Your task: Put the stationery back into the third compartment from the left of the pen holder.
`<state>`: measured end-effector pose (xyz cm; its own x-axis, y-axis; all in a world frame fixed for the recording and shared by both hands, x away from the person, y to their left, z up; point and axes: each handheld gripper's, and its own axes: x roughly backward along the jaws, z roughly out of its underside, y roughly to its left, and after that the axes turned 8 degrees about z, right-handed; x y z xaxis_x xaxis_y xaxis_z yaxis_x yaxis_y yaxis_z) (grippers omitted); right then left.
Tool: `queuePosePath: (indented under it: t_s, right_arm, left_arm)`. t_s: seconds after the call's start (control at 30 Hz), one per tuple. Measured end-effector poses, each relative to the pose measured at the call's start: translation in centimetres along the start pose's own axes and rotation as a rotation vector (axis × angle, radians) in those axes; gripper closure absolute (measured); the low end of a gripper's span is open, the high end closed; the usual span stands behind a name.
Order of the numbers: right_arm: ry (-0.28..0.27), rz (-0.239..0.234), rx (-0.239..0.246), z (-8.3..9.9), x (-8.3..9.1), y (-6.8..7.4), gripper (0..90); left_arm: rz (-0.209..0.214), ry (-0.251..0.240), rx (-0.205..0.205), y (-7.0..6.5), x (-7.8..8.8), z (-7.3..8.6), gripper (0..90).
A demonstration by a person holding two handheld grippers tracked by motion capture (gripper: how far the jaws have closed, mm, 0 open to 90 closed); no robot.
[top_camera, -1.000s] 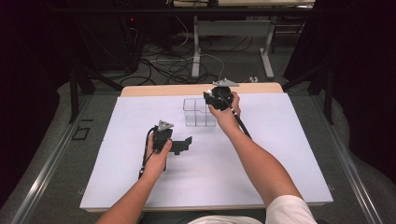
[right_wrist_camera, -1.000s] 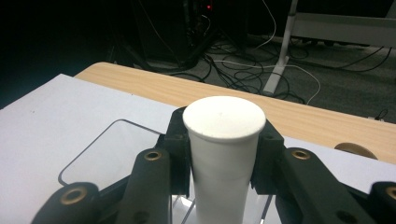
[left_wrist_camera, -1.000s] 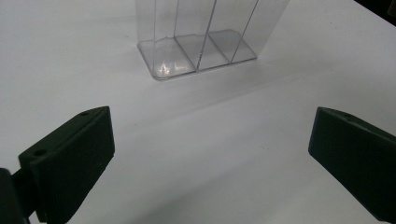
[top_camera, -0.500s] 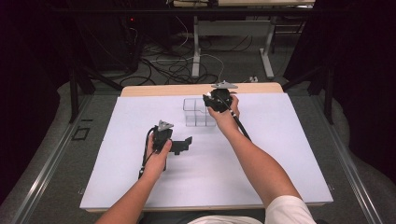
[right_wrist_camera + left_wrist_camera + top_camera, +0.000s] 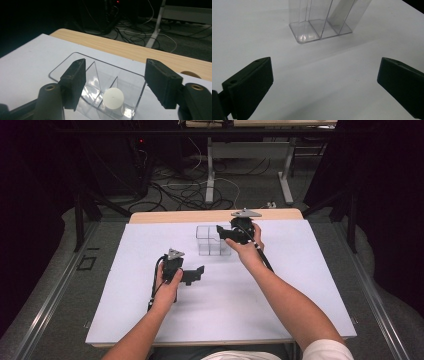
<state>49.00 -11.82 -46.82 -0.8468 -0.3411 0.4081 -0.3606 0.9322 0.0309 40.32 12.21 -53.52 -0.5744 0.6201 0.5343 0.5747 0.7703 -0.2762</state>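
Note:
A clear plastic box with several compartments stands at the far middle of the white table. My right gripper hovers just over its right side, pointing down into it. In the right gripper view the jaws stand apart and have just been opening. A white cylinder stands upright in a compartment of the box below them, untouched by the pads. My left gripper rests on the table in front of the box, open with nothing between its jaws. The box stands ahead of it.
White sheet covers the table, with a wooden strip at the far edge. Beyond lie cables and table legs on a dark floor. Metal rails run along both sides.
The right hand has shifted slightly over the clear box. The left hand and its gripper have stayed where they were.

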Motion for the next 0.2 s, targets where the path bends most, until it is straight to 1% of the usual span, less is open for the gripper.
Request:
queuePosePath:
  t_s: [0.07,0.1,0.13,0.17,0.2]
  right_arm:
    - [0.014,-0.024,-0.025,0.2,0.7,-0.1,30.3]
    - [0.018,-0.028,-0.033,0.3,1.1,-0.2,27.4]
    - [0.019,-0.032,-0.037,0.4,1.4,-0.2,24.3]
    - [0.018,-0.034,-0.031,0.5,1.7,-0.3,20.9]
    - [0.029,-0.036,-0.020,0.6,2.1,-0.4,17.3]
  left_arm:
    - [-0.001,-0.004,0.002,0.0,0.0,0.0,0.3]
    - [-0.001,-0.005,0.003,0.0,0.0,0.0,0.3]
    - [-0.005,-0.002,-0.005,0.1,0.1,0.0,0.3]
    - [-0.005,0.005,-0.004,0.2,0.2,-0.1,0.3]
    - [-0.008,-0.004,-0.001,0.2,0.1,-0.1,0.3]
